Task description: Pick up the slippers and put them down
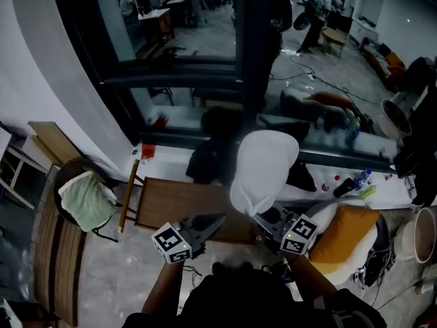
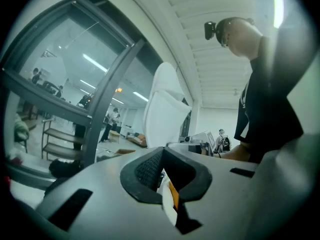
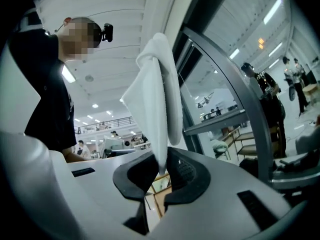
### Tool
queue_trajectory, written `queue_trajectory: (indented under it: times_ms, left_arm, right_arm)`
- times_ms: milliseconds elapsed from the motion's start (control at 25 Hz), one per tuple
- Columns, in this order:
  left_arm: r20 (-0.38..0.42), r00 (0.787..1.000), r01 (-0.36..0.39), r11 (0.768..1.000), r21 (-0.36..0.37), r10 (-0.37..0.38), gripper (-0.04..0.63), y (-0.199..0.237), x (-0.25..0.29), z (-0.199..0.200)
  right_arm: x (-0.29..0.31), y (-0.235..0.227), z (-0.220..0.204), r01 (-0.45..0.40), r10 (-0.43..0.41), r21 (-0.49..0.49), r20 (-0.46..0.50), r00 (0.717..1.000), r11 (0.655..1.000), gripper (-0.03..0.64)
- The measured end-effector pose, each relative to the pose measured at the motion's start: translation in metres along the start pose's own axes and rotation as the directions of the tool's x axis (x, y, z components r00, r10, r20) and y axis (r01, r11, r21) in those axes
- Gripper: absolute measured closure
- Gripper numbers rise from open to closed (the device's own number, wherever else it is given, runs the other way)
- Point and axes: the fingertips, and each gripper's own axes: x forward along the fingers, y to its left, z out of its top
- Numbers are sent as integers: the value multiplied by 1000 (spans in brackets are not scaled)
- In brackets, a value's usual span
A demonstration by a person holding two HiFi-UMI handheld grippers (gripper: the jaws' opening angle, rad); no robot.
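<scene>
Plain white slipper (image 1: 263,169) — soft, upright

We note pale grey marbled floor (image 1: 116,279) carrying furniture. On it:
- rectangular brown wooden low table (image 1: 171,203)
- slatted brown wooden bench (image 1: 54,251), far left
- dark round-backed chair (image 1: 63,176), pale green cloth (image 1: 85,203) draped over seat
- thin wooden stick (image 1: 128,197) between chair and table; lying or leaning, we cannot tell

Long white ledge (image 1: 395,190) below window bears dark bottle (image 1: 343,186), clear blue-capped bottle (image 1: 362,178) and small red-topped item (image 1: 326,186). Orange cushion (image 1: 345,234) lies at right on something white; what, we cannot tell.
</scene>
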Motion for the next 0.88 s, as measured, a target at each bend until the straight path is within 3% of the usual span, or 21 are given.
queue_trajectory:
  times_ms: [240,440,640,880]
  left_arm:
    - [-47,997,-68,988,-139,62,584,18,-12,-34]
    - [-128,989,-94,973,-210,68,584,38,-19,-88]
    - [-179,982,-113,938,-328,56,584,45,-28,-151]
    - [-265,964,-107,882,-459,-21,584,27,-35,-230]
  right_arm:
    - [5,-18,-53,10,1,191,-56,998,982,565]
    - [9,-37,-121,34,7,375,-108,994,926,565]
    - [3,-44,-213,91,-2,581,-151,989,808,565]
    - [-3,-30,-313,153,3,776,-196,981,612,565]
